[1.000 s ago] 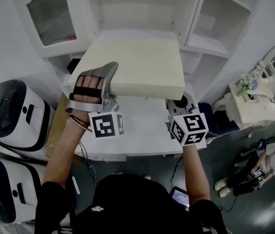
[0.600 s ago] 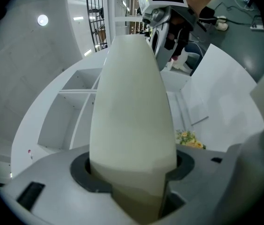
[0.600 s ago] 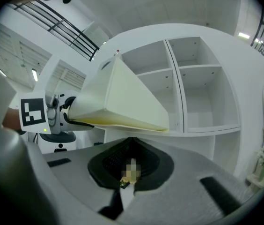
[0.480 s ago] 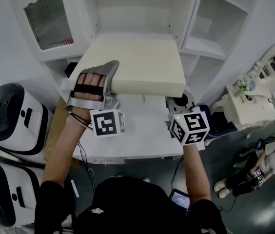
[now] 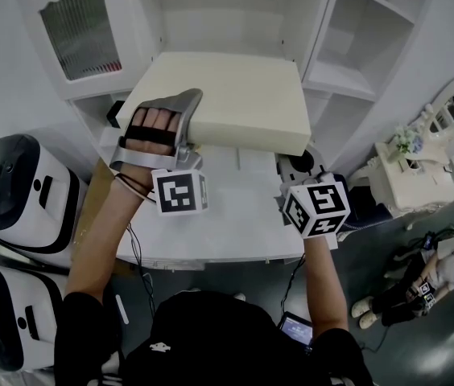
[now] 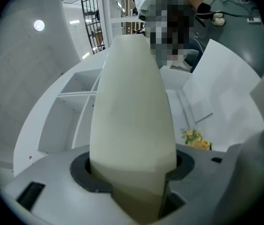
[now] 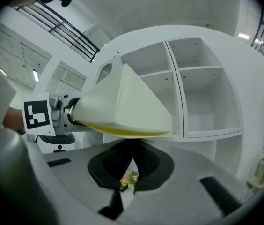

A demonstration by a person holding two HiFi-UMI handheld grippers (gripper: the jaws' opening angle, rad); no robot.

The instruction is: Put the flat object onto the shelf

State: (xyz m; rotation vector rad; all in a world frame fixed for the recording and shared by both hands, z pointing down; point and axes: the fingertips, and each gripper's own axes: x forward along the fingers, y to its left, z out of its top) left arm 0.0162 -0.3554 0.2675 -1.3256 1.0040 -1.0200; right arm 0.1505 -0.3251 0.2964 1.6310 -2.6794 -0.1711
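Holding level at centre left: left gripper, jaws clamped on the cream slab, near edge, fronting the shelf for sliding in. Lower right: right gripper, jaws together, empty, seemingly propping the slab's corner.

The flat object is cream; the shelf is plain white.

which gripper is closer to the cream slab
Left. The left gripper is clamped on the slab at its near left edge; the right gripper sits below the near right corner, empty.
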